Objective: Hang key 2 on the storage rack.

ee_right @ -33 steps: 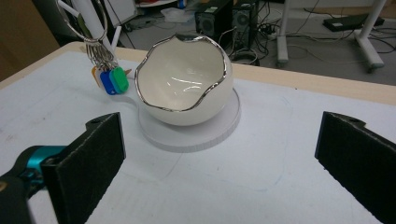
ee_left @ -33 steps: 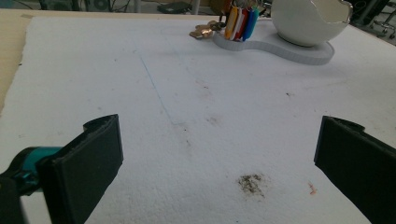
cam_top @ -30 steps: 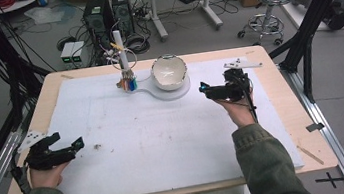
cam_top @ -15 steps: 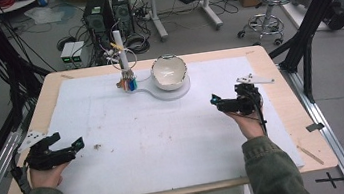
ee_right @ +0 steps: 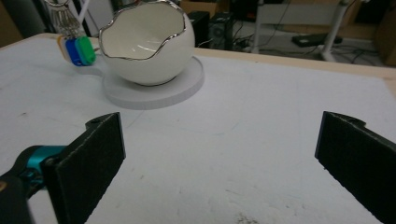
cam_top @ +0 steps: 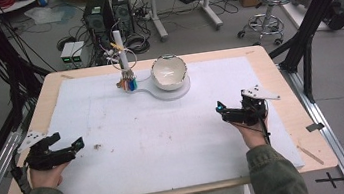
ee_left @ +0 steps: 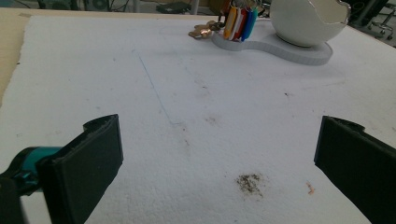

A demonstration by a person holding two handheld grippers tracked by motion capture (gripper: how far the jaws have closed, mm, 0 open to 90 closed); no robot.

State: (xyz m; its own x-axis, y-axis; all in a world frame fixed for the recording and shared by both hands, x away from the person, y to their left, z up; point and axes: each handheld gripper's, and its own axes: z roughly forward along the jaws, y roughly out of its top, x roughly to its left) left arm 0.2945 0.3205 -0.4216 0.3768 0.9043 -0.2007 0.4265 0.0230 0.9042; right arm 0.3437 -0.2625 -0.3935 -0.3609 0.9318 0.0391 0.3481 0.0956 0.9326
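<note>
White foam sheet [cam_top: 164, 128] covers most of the surface, and both tools sit low on it with nothing in them. Our left tool [cam_top: 73, 146] rests near the left edge, jaws spread wide in the left gripper view. Our right tool [cam_top: 222, 112] is on the right side, pointing toward the middle, jaws just as wide in its own view.

The thing closest to the action is the eggshell-shaped bowl [ee_right: 145, 44] with a jagged silver rim, sitting on a flat white stand [ee_right: 159, 91] at the far end of the surface, well apart from both tools. A bunch of keys with coloured tags [cam_top: 128, 82] hangs on a post just beside it.

What worries us: that bowl looks glossy and round, so wide flat jaws could slip off and tip it. Clipping the thin rim could chip it. Coming in from the left could snag the keys.
</note>
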